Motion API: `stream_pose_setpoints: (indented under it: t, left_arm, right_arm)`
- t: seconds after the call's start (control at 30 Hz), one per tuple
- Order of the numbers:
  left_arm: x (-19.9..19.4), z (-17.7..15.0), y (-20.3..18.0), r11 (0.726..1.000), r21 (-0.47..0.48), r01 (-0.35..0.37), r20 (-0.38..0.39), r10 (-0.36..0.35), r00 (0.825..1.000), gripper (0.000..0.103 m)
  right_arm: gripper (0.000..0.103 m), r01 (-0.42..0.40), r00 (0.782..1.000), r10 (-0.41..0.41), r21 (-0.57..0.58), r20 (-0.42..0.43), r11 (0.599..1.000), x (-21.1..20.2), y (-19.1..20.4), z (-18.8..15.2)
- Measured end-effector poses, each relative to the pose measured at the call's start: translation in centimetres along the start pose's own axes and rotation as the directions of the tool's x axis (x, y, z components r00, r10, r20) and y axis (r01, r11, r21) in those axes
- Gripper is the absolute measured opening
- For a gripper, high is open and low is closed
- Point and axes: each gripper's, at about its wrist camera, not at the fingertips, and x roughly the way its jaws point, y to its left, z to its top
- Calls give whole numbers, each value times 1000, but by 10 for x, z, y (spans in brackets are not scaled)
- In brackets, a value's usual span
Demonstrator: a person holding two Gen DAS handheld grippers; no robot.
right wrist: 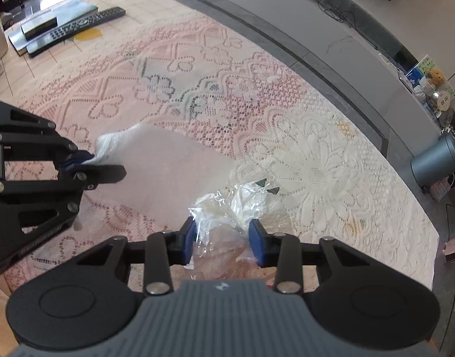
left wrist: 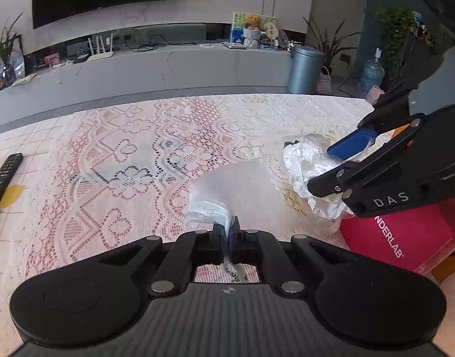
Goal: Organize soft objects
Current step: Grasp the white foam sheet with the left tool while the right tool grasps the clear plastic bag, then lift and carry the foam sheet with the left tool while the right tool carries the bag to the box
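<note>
Two claws working over lace cloth (right wrist: 316, 160). Left claw (left wrist: 229, 232) pinched tight on white sock (left wrist: 236, 190), sock trailing ahead of it. Right claw (right wrist: 223, 238) half-wide, crinkly wrapper (right wrist: 242, 202) between pads (right wrist: 189, 238), not clamped. Best squeeze fully before lifting, keep both loads apart.

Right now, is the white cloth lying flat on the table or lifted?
Partly lifted. The left gripper is shut on the white cloth at its bunched edge; the rest drapes to the lace tablecloth.

Cloth (left wrist: 236, 187) left of wrapper (left wrist: 304, 163) — both on table (left wrist: 108, 148).
</note>
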Motion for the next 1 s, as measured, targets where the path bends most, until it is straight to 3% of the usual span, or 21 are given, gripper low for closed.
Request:
stream_pose_setpoints:
  t: [0.2,0.6,0.83,1.0]
  left_arm:
    - [-26,-1,-3,999,-22,-32,33,32,999,2]
    - [-85,0,-24,997,-81,-21,108,30,994,2]
    - [-113,2,-53,999,-52,15,158,-6,987,2]
    - [-129,11,-77,998,-13,56,196,-52,979,2]
  right_arm:
    - [37,-6,994,3,22,108,1000,-27,15,-13]
    - [37,-43,963,2,146,268,988,-103,14,-48]
    - [38,-22,935,-48,192,352,981,-156,4,-87]
    - [38,32,933,-109,223,343,974,-180,-10,-115]
